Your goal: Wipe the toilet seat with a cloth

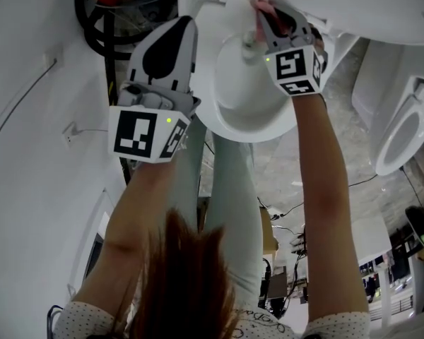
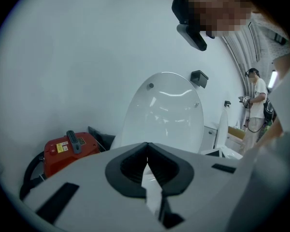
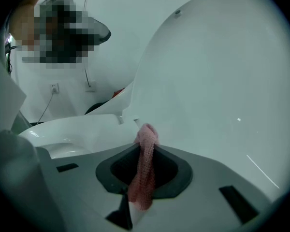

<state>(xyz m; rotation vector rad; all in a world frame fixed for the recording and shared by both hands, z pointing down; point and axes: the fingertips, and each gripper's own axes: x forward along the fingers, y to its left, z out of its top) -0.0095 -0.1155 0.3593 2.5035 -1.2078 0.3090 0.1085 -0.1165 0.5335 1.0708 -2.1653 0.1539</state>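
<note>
The white toilet seat (image 1: 249,113) lies ahead of me, with its lid (image 2: 165,111) standing raised against the wall. My right gripper (image 1: 270,11) is shut on a pink knitted cloth (image 1: 262,6) at the back of the seat, near the hinge. In the right gripper view the cloth (image 3: 144,167) pokes up between the jaws, close to the lid (image 3: 222,81) and above the seat's rim (image 3: 77,132). My left gripper (image 1: 186,25) hovers left of the bowl, shut with nothing in it; its jaws meet before the lid (image 2: 146,151).
A red machine (image 2: 67,150) with black hoses (image 1: 92,27) sits left of the toilet by the wall. A second toilet (image 1: 403,133) stands at the right. A person (image 2: 255,105) stands far off. Cables and gear lie on the floor behind my legs.
</note>
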